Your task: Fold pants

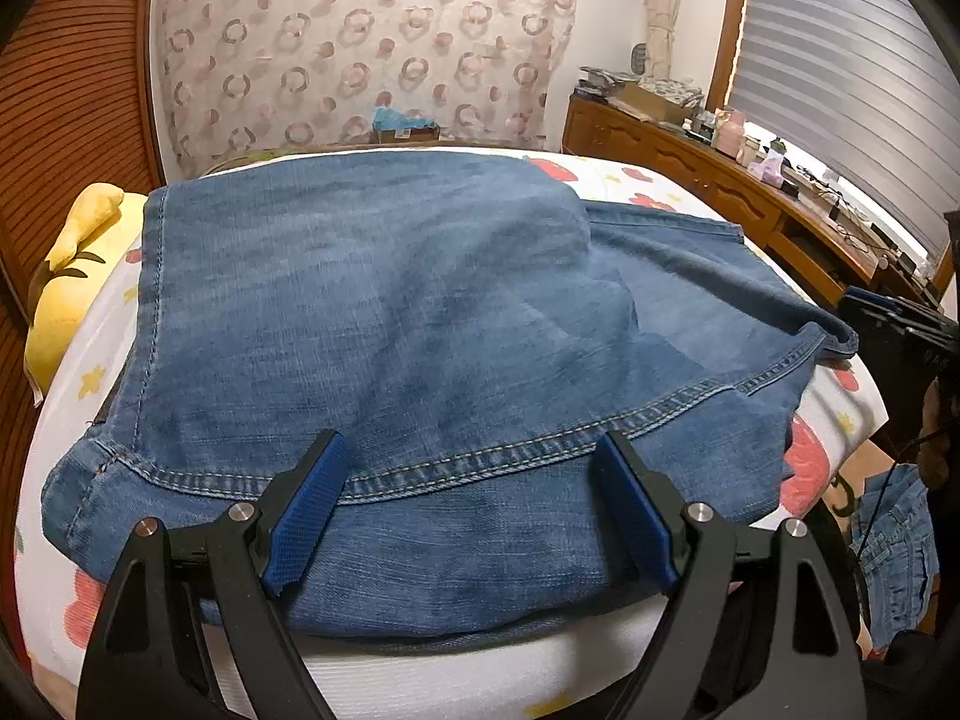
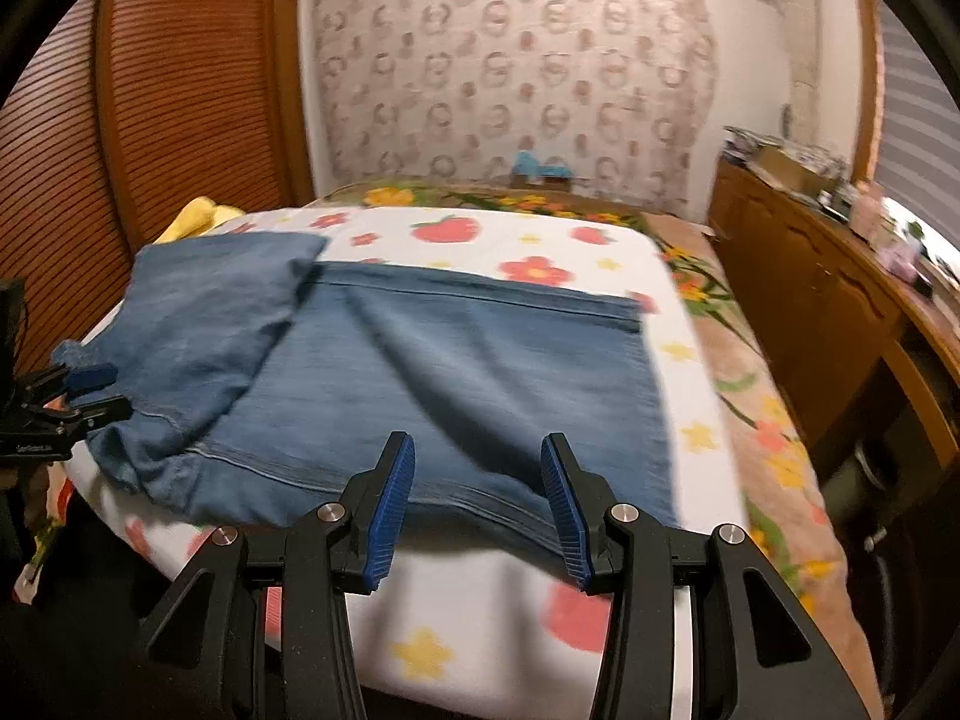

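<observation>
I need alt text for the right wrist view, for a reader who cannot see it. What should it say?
Blue denim pants lie partly folded on a bed with a white fruit-and-flower blanket, one section doubled over at the left. The open right gripper hovers at the near hem, holding nothing. The left gripper shows at the left edge, by the folded part.

Left tool point(image 1: 471, 501): jaws spread wide, blue pads point(image 1: 309, 510) facing each other across broad gap, nothing pinched between them; fingers level, pointing forward, low. Seen from right wrist view at far left edge point(image 2: 90, 390), fingers pointing right, one above other with small gap.

Right tool point(image 2: 477, 504): jaws apart, narrower gap than left's, blue ribbed pads point(image 2: 393, 504) upright, nothing held between. From left wrist view, right tool only dark shape at right edge point(image 1: 906, 324), state unreadable there.
</observation>
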Available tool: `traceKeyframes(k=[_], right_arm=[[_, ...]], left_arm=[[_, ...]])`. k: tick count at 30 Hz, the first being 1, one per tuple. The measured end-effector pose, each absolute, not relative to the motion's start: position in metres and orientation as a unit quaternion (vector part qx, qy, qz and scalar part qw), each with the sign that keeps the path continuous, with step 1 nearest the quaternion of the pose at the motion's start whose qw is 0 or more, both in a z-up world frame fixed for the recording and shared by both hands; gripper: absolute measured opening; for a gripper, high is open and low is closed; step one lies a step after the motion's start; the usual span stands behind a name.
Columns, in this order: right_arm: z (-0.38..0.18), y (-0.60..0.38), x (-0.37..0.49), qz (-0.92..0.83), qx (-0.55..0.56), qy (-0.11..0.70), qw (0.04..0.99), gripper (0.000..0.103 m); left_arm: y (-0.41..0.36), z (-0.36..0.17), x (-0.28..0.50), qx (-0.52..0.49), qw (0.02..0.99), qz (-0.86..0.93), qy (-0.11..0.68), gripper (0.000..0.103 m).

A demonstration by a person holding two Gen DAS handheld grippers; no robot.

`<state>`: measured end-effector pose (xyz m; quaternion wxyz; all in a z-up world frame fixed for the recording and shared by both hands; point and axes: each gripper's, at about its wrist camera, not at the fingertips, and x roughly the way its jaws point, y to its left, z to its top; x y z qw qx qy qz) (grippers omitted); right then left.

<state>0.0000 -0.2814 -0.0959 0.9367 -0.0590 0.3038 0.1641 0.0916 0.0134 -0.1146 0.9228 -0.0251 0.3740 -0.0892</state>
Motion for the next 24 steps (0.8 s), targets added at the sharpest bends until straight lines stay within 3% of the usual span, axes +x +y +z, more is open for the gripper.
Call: traceKeyframes(k=[24], right_arm=[[-0.12, -0.333, 0.029, 0.112, 0.011, 0.357, 0.927, 0.046]], left_arm=[[-0.024, -0.089, 0.087, -0.009, 0.926, -0.136, 0.352, 0.085]])
